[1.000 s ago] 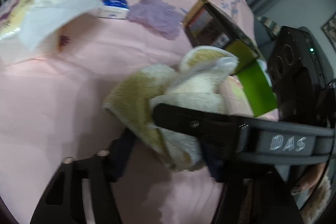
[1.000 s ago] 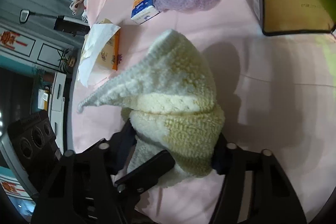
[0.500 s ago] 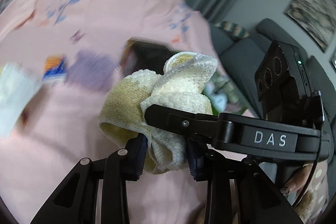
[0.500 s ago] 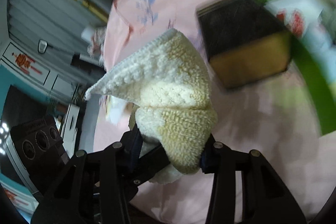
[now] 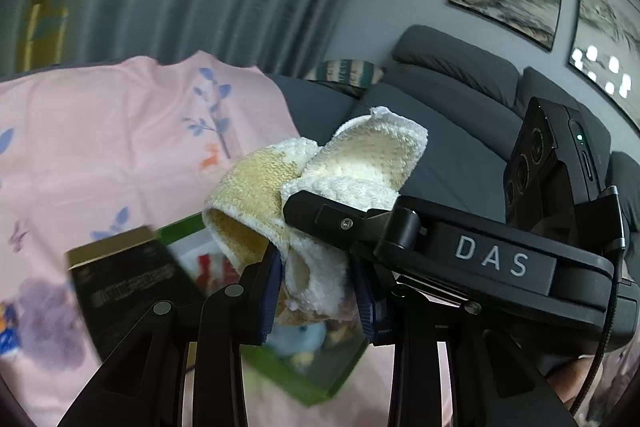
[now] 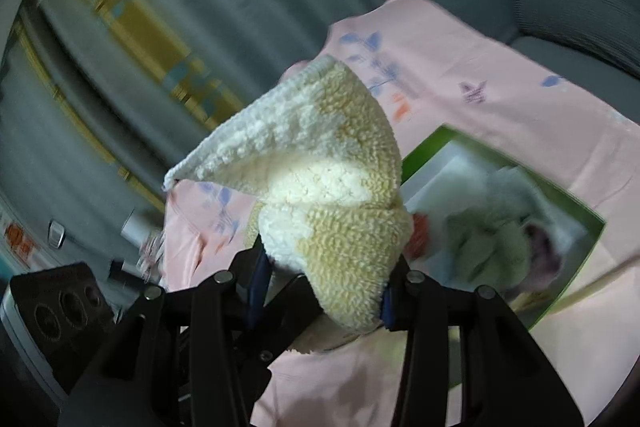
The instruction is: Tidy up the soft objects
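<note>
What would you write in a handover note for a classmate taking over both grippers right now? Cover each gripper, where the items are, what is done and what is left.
Left gripper: shut on the cream towel, held in the air.
Right gripper: shut on the same towel.
Green box: open on the pink sheet, with soft items already inside; it lies below and beyond the towel.
Black box and purple puff are on the sheet, left of the green box.
Done: towel lifted and bunched.
Left: probably lower the towel into the green box, release, then fetch the purple puff.
</note>
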